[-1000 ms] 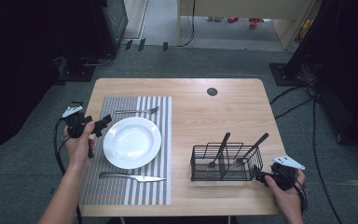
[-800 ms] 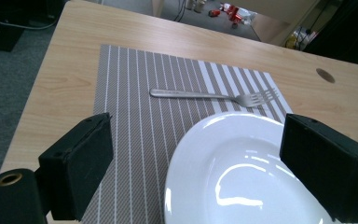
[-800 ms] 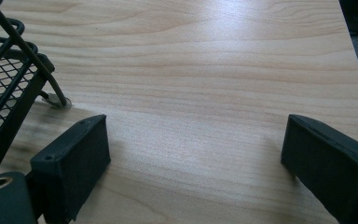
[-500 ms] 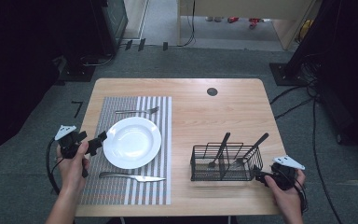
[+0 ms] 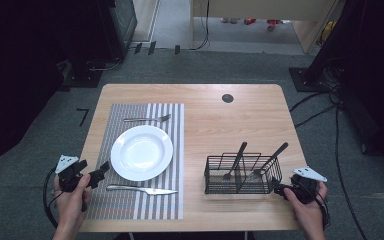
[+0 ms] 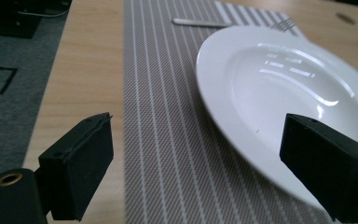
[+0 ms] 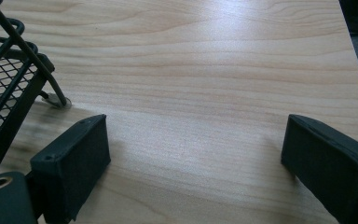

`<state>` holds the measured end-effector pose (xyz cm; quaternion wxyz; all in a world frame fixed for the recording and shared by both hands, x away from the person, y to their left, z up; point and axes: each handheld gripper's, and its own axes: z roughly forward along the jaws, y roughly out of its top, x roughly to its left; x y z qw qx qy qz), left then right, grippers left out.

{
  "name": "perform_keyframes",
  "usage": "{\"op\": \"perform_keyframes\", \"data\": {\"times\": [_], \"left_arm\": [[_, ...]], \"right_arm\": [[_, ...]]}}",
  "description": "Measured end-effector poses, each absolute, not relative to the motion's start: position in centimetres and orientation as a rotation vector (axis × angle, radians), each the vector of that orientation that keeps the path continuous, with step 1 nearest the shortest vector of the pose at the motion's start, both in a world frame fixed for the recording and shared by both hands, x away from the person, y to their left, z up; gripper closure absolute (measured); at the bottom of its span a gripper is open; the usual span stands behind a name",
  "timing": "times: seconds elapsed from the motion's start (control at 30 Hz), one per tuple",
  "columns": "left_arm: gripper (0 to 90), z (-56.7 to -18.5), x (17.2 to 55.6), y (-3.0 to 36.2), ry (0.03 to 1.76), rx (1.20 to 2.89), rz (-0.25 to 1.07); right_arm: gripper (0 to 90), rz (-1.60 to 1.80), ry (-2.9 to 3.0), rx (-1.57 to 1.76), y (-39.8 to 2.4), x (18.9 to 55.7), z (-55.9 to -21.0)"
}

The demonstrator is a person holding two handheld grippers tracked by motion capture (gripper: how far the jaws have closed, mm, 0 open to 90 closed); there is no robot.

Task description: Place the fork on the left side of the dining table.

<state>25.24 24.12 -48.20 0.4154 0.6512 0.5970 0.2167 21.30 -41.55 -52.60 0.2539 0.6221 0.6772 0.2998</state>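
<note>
Here, knife (image 5: 142, 189) lengthwise left-right.

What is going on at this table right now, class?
A person holds a gripper in each hand, both open and empty. The left gripper hovers beside the white plate on the striped placemat, with a fork behind and a knife in front. The right gripper sits by the wire cutlery basket.

Black grippers (image 5: 87, 172), grey triangular top plates, black cables, blocky black fingers (image 6: 77, 170), brass-ringed hole.
</note>
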Motion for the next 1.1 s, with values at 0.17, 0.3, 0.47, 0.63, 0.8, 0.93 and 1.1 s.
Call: {"op": "perform_keyframes", "data": {"times": [0.17, 0.3, 0.47, 0.63, 0.8, 0.93, 1.1], "left_arm": [[10.2, -49.0, 24.1, 24.9, 1.524, 1.645, 0.56], [10.2, -50.0, 23.3, 25.0, 1.538, 1.697, 0.591], [10.2, -50.9, 22.8, 25.0, 1.545, 1.746, 0.619], [10.2, -51.8, 23.0, 24.5, 1.578, 1.827, 0.656], [10.2, -51.8, 23.1, 24.3, 1.588, 1.839, 0.676], [9.8, -51.8, 23.1, 24.3, 1.587, 1.842, 0.677], [9.6, -51.8, 23.1, 24.3, 1.586, 1.844, 0.676]], "right_arm": [[7.4, 0.814, 1.84, 1.69, -41.6, 21.3, -52.6], [7.3, 0.814, 1.84, 1.69, -41.5, 21.3, -52.6], [7.4, 0.814, 1.84, 1.689, -41.6, 21.3, -52.6], [7.4, 0.814, 1.84, 1.69, -41.5, 21.3, -52.6], [7.4, 0.814, 1.84, 1.69, -41.5, 21.3, -52.6], [7.4, 0.813, 1.84, 1.689, -41.6, 21.3, -52.6], [7.4, 0.813, 1.84, 1.689, -41.5, 21.3, -52.6]]}}
